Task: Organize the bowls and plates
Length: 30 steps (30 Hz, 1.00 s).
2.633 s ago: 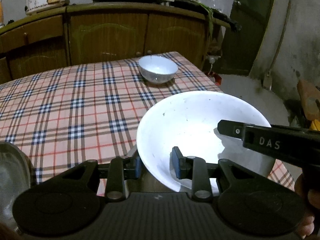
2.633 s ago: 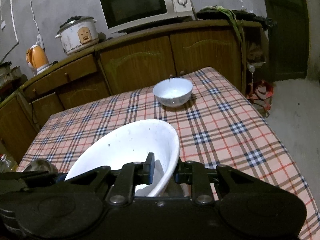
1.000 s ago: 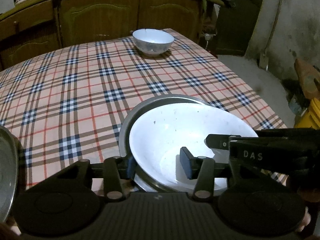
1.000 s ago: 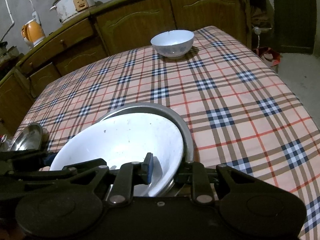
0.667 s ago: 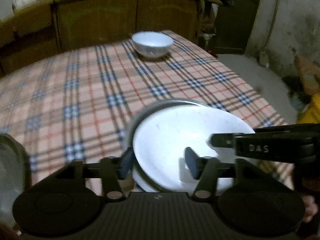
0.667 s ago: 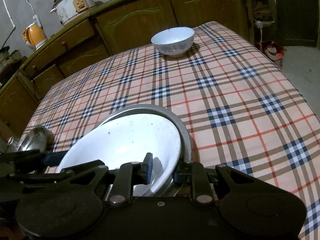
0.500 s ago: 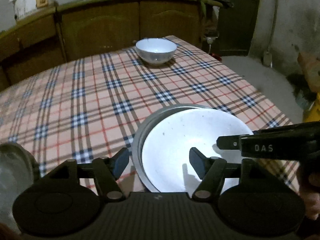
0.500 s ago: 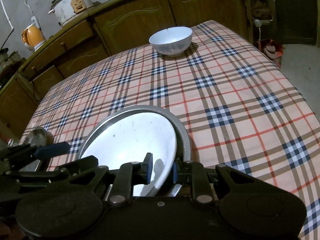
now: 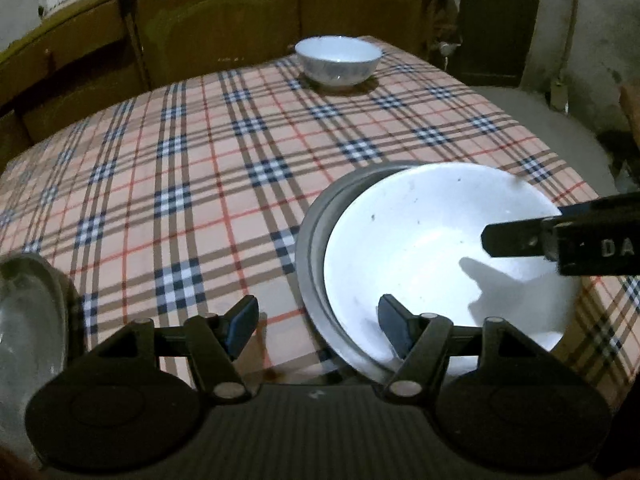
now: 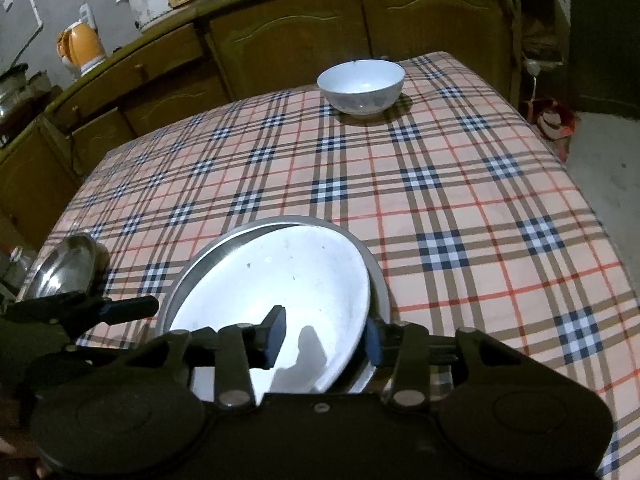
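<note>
Both claws flank the white bowl [image 9: 432, 240], pads clear.

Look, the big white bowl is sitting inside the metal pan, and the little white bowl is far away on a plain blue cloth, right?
Not quite. The big white bowl does sit in the metal pan, and the little white bowl is far off, but the cloth is pink plaid with blue checks, not plain blue. The right wrist view shows it.
</note>
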### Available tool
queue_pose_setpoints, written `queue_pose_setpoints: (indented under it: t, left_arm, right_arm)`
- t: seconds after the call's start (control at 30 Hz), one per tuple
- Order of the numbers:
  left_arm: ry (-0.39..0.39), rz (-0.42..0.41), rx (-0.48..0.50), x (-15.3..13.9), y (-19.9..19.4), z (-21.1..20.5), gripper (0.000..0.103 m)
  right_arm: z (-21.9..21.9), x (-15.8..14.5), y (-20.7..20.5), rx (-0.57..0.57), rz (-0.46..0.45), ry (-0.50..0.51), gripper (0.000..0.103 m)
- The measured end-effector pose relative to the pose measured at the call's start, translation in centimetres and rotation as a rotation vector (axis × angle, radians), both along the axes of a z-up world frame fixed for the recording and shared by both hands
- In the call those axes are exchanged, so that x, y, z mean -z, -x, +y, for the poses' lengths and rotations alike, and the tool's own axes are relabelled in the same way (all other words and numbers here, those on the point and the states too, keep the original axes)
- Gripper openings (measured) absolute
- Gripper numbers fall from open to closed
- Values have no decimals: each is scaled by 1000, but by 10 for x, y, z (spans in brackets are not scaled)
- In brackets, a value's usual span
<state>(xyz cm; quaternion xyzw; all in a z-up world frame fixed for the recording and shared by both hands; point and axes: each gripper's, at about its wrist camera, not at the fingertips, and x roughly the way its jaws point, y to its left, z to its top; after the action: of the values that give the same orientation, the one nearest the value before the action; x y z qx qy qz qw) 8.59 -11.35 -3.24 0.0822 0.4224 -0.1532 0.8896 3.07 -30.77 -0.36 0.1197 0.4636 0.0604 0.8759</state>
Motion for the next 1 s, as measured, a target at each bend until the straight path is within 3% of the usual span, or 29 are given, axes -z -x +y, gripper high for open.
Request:
queue_pose_setpoints:
  t: [0.07, 0.1, 0.13, 0.2, 0.47, 1.0]
  left_arm:
    - [13, 1, -4, -1, 0, 2, 68]
    - [19, 0, -4, -1, 0, 3, 69]
    - [27, -8, -6, -3, 1, 4, 68]
    - [34, -12, -9, -6, 2, 4, 68]
    - [100, -32, -26, -18, 3, 9, 69]
    - [148, -49, -64, -42, -14, 13, 73]
  right_arm:
    - [2, -3, -1, -20, -1, 28, 56]
    - [3, -5, 0, -21, -6, 58, 67]
    - [4, -8, 0, -18, -12, 98, 70]
    - [3, -12, 1, -12, -21, 152, 70]
    - [-12, -10, 5, 52, -30, 199, 70]
    - [-18, -22, -6, 99, -112, 126, 71]
